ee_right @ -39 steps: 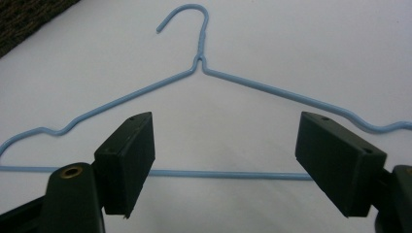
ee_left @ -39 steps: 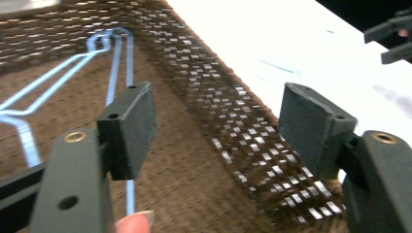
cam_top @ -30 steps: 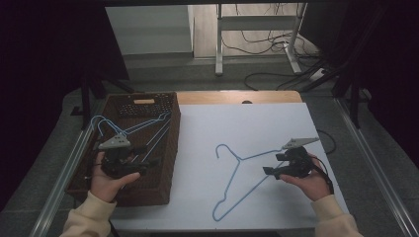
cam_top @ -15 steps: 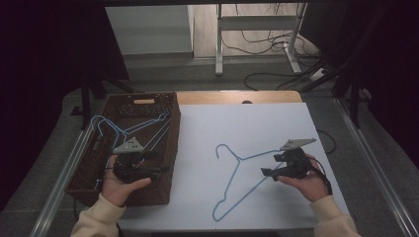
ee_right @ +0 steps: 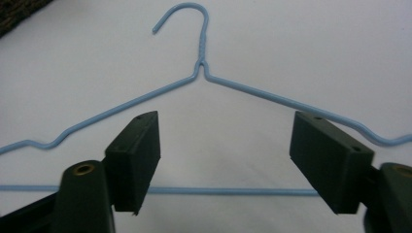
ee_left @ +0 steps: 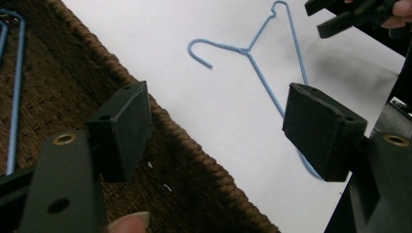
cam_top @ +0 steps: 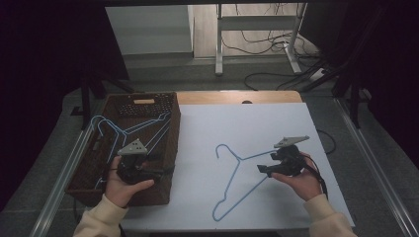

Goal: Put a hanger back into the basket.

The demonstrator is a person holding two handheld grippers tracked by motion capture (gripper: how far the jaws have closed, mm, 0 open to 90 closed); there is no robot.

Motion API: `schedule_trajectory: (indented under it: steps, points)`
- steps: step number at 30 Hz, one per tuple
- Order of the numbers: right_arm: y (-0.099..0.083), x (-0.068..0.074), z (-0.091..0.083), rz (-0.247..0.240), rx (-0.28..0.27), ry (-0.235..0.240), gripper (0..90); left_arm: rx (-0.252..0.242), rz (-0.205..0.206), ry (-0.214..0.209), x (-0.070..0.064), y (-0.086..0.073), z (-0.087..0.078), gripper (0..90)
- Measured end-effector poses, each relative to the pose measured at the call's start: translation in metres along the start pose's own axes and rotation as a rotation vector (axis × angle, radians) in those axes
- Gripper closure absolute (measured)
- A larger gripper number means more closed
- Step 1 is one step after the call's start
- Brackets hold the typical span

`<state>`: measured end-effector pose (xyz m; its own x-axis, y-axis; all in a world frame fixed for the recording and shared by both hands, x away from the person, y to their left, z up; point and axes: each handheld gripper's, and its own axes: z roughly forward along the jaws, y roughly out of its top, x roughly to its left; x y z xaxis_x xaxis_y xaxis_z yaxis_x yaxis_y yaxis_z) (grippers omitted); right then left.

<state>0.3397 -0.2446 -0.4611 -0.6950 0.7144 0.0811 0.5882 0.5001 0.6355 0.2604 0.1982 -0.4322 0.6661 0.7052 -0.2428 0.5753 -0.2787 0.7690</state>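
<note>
A blue wire hanger (cam_top: 236, 174) lies flat on the white table top (cam_top: 247, 123), hook toward the far left. My right gripper (cam_top: 264, 168) hovers open just right of it. In the right gripper view the hanger (ee_right: 204, 73) lies ahead of the open right gripper (ee_right: 226, 141), its bottom bar running between the jaws. A dark wicker basket (cam_top: 173, 148) stands at the left holding more blue hangers (cam_top: 128, 131). My left gripper (cam_top: 160, 170) is open over the basket's near right side. The open left gripper (ee_left: 221, 121) frames the basket rim (ee_left: 194, 155) and, beyond it, the hanger (ee_left: 252, 53).
A bare wooden strip (cam_top: 237, 97) shows at the table's far edge. Metal rails run along both table sides. Beyond the table are a stand's legs (cam_top: 217, 59) and cables (cam_top: 276, 74) on the floor. The right gripper (ee_left: 350, 14) shows at the top right of the left gripper view.
My left gripper has moved right across the basket toward its table-side rim. The right gripper and the hanger on the table have stayed about where they were.
</note>
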Motion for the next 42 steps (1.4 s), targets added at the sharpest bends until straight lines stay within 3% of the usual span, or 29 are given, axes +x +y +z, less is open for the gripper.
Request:
schedule_trajectory:
  steps: [17, 42]
  points:
    - [0.038, 0.022, 0.046, -0.047, 0.086, -0.001, 39.4, -0.004, 0.009, -0.003, -0.003, 0.000, -0.002, 26.3]
    - [0.050, 0.022, 0.075, -0.056, 0.147, -0.009, 43.7, 0.003, 0.011, -0.009, -0.004, -0.001, 0.000, 26.3]
